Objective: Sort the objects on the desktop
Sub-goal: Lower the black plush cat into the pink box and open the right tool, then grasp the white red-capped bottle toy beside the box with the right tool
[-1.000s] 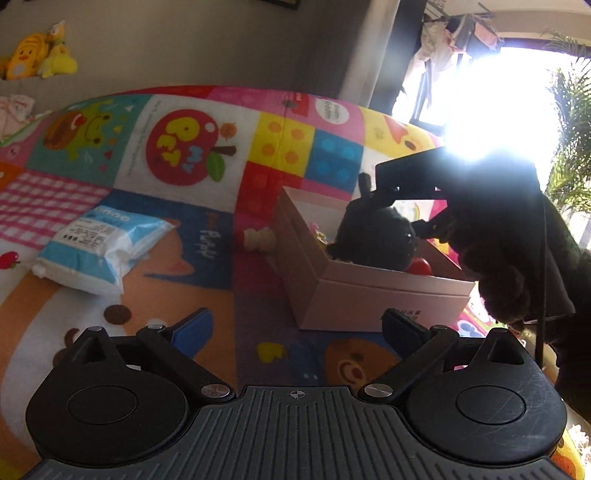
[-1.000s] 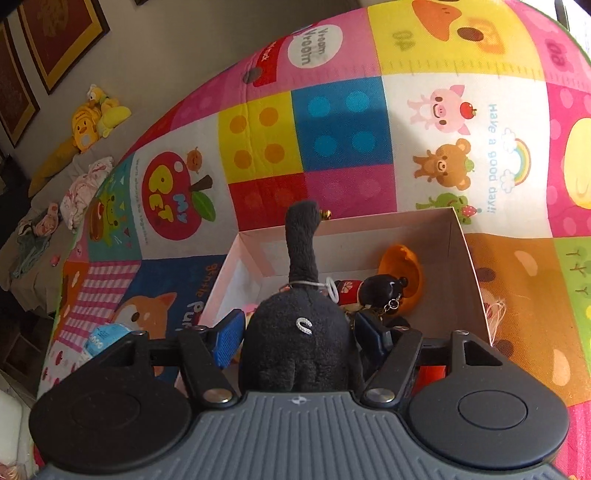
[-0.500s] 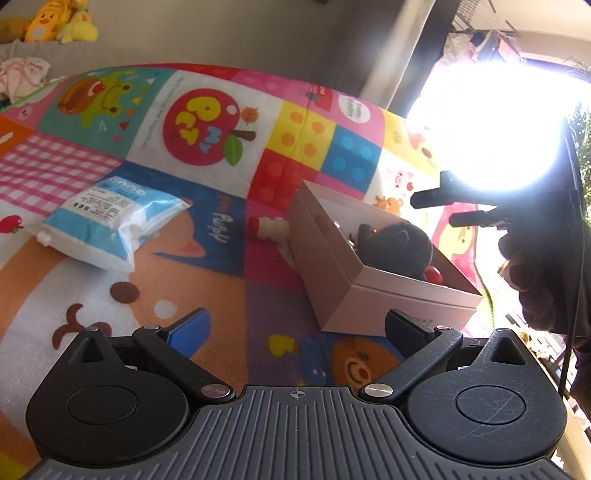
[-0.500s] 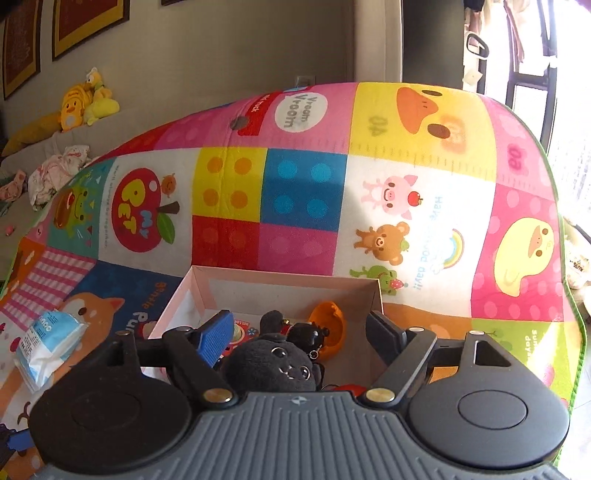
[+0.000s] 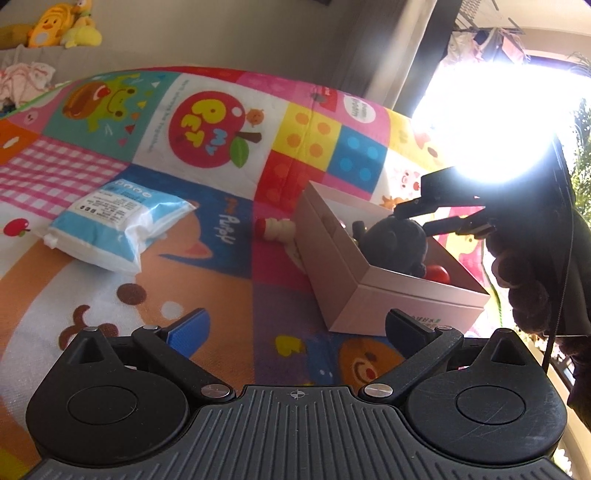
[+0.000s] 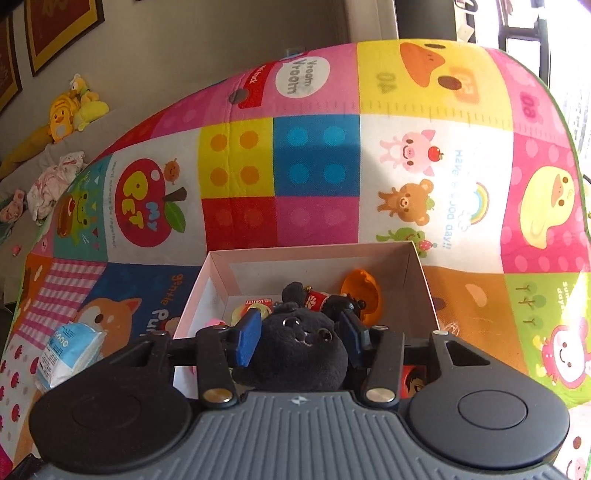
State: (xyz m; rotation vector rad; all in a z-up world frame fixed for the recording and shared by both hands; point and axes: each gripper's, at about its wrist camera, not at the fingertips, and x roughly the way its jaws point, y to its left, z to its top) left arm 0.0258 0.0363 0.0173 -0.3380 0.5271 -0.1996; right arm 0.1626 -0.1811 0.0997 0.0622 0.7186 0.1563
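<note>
An open pale pink box (image 5: 369, 295) (image 6: 314, 254) lies on the colourful play mat. A black plush toy (image 5: 395, 240) (image 6: 299, 354) rests inside it, face up, on top of small toys. My right gripper (image 6: 297, 336) (image 5: 417, 218) hovers just over the plush. Its jaws are closing, its pads (image 6: 247, 339) flank the plush's head, and I see no squeeze on it. My left gripper (image 5: 295, 325) stands open and empty above the mat, in front of the box. A blue-and-white tissue pack (image 5: 118, 221) (image 6: 70, 350) lies to the left.
A small cream figure (image 5: 277, 225) lies against the box's left wall. An orange shell (image 6: 360, 295) and a red ball (image 5: 436, 275) sit in the box. Yellow plush toys (image 5: 62, 24) and clothes lie on a sofa behind. A person's hand (image 5: 517, 280) holds the right gripper.
The right gripper let go of the black plush, which now lies in the box face up. Its jaws widened, then narrowed, and it rose a little. The left gripper stayed open.
</note>
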